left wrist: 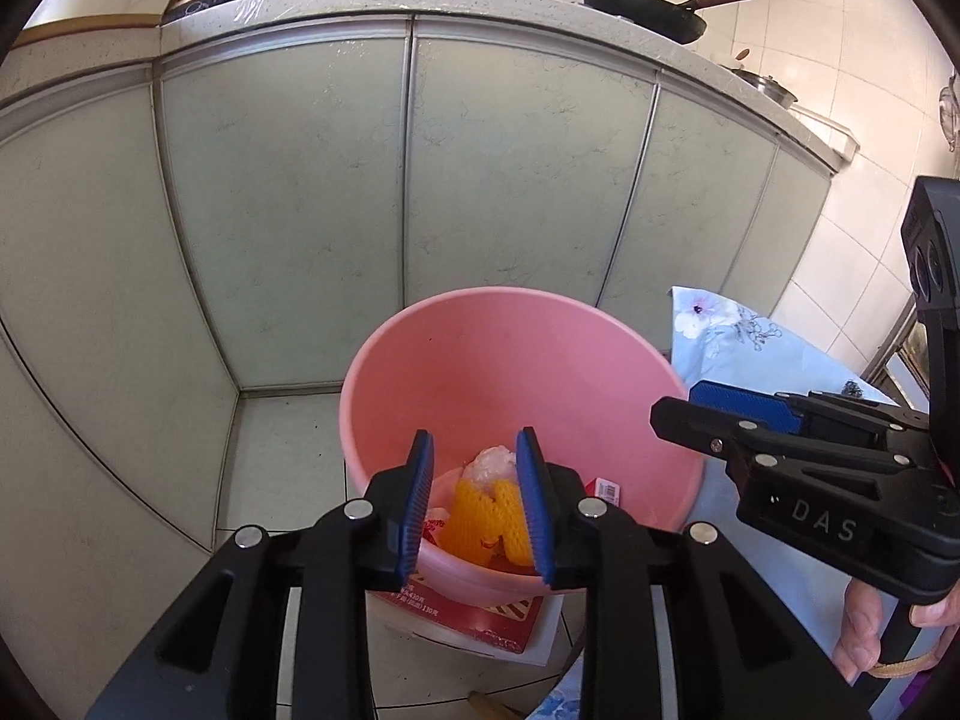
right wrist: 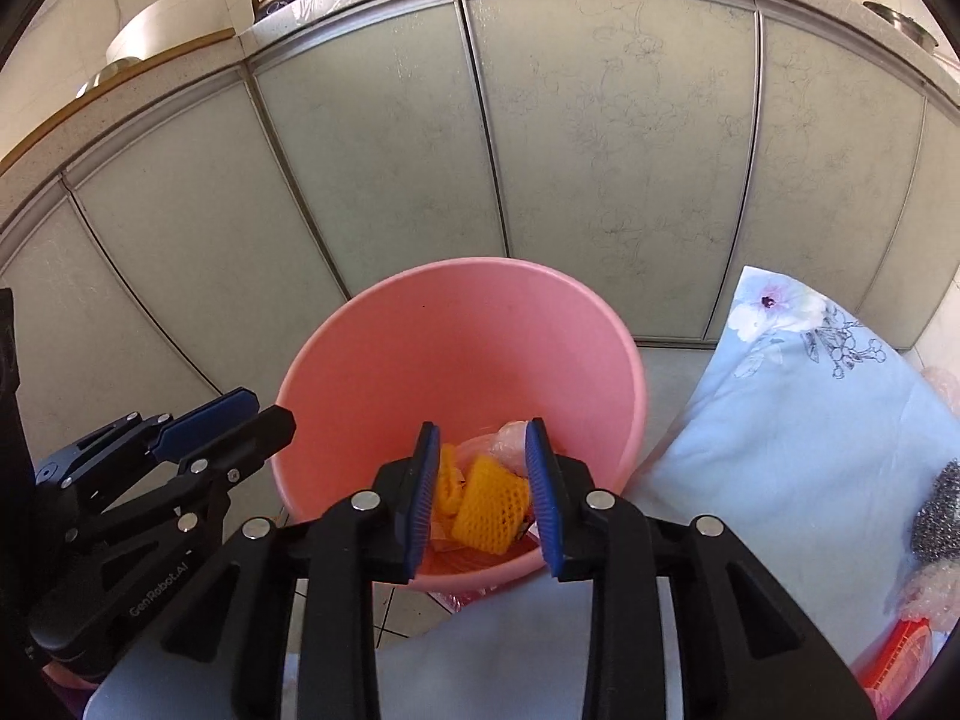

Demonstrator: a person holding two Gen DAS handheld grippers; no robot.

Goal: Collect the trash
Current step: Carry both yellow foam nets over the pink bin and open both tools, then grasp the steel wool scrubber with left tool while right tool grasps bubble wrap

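Observation:
A pink plastic bucket (left wrist: pixel 510 300) (right wrist: pixel 468 267) stands on the tiled floor in front of the cabinets. At its bottom lie a yellow foam net (left wrist: pixel 480 516) (right wrist: pixel 489 507), a crumpled clear plastic wad (left wrist: pixel 495 462) (right wrist: pixel 510 438) and a red packet (left wrist: pixel 603 489). Both grippers hover over the bucket's near rim. My left gripper (left wrist: pixel 476 433) (right wrist: pixel 270 408) is open with a gap between its blue pads and nothing held. My right gripper (right wrist: pixel 482 423) (left wrist: pixel 678 405), just to its right, is open the same way. The trash seen between the pads lies lower down, inside the bucket.
A red printed box (left wrist: pixel 492 624) sits under the bucket's near side. A light blue floral cloth (right wrist: pixel 810 420) (left wrist: pixel 720 330) covers a surface on the right, bearing a steel scourer (right wrist: pixel 939 516), bubble wrap (right wrist: pixel 930 594) and a red item (right wrist: pixel 900 654). Glass cabinet doors (left wrist: pixel 288 210) stand behind.

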